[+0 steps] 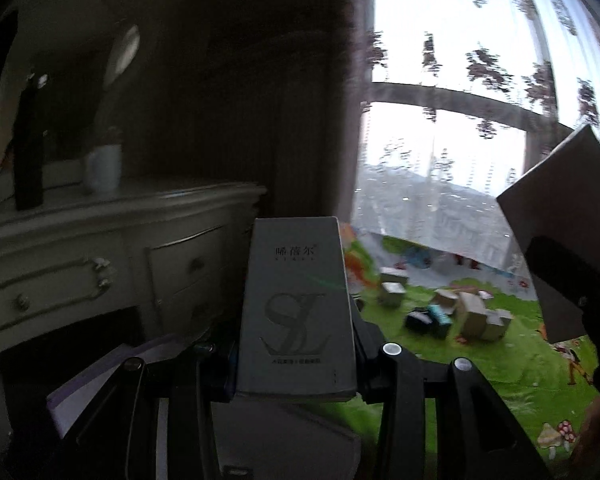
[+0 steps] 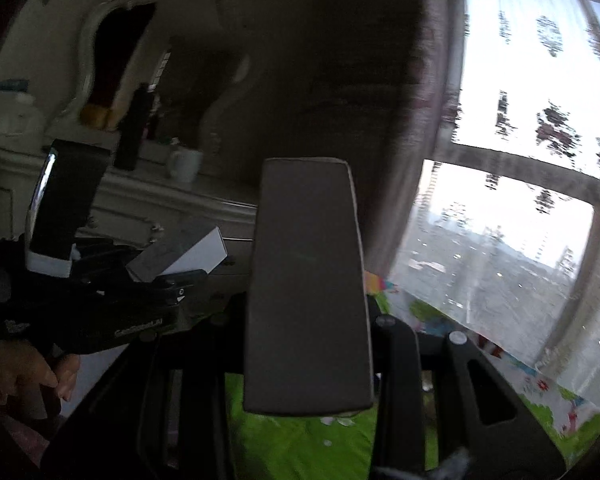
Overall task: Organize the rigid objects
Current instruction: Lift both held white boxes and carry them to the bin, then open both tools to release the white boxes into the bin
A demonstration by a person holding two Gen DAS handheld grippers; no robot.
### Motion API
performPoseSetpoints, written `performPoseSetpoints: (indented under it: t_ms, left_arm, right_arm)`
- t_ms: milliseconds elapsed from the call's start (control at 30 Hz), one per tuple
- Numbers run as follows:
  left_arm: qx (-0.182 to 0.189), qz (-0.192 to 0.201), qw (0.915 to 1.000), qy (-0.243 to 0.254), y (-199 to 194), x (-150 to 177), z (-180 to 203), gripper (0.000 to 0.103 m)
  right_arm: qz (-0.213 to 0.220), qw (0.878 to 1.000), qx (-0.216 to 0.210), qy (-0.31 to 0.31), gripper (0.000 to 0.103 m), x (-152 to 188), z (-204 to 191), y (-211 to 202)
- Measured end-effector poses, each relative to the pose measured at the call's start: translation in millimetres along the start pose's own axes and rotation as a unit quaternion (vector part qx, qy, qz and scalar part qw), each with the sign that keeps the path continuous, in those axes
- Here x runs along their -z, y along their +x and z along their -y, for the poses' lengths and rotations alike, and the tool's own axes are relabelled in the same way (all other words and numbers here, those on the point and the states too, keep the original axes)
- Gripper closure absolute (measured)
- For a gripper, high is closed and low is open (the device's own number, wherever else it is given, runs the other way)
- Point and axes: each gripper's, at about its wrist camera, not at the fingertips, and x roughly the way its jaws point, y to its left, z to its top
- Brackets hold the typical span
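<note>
Left tool (image 1: 296,364) clamping one grey logo box (image 1: 296,304), right tool (image 2: 308,364) clamping one plain grey box (image 2: 308,288)

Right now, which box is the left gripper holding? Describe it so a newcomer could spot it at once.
Start from the bright curtained window and drop to the green play mat under it, strewn with small boxes. In front of that mat, the left gripper is shut on a tall grey box. Unlike the plain dark box in the right gripper, it has printed characters and a big looping logo.
</note>
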Motion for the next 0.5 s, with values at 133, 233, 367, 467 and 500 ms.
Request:
performPoseSetpoints:
  t_ms: [133,233,367,467,500]
  left_arm:
    - [-0.030,-0.012,0.9994,-0.012,2,8,-24,0.060]
    - [-0.047,-0.028,0.9981,-0.026,5,16,-40,0.060]
    - [-0.070,-0.050,0.9957,-0.036,8,28,-58,0.060]
    - [-0.080,-0.073,0.9932,-0.044,12,35,-70,0.060]
    - [-0.084,-0.081,0.9918,-0.052,15,36,-75,0.060]
  right_arm:
    - [-0.006,0.999,-0.039,-0.015,0.065,-3,-18,17]
    - [-0.018,0.997,-0.070,-0.030,0.065,-4,-35,31]
    - [-0.036,0.992,-0.112,-0.046,0.065,-1,-61,45]
    - [-0.054,0.987,-0.139,-0.058,0.065,3,-79,49]
    - [-0.059,0.986,-0.146,-0.060,0.065,3,-82,52]
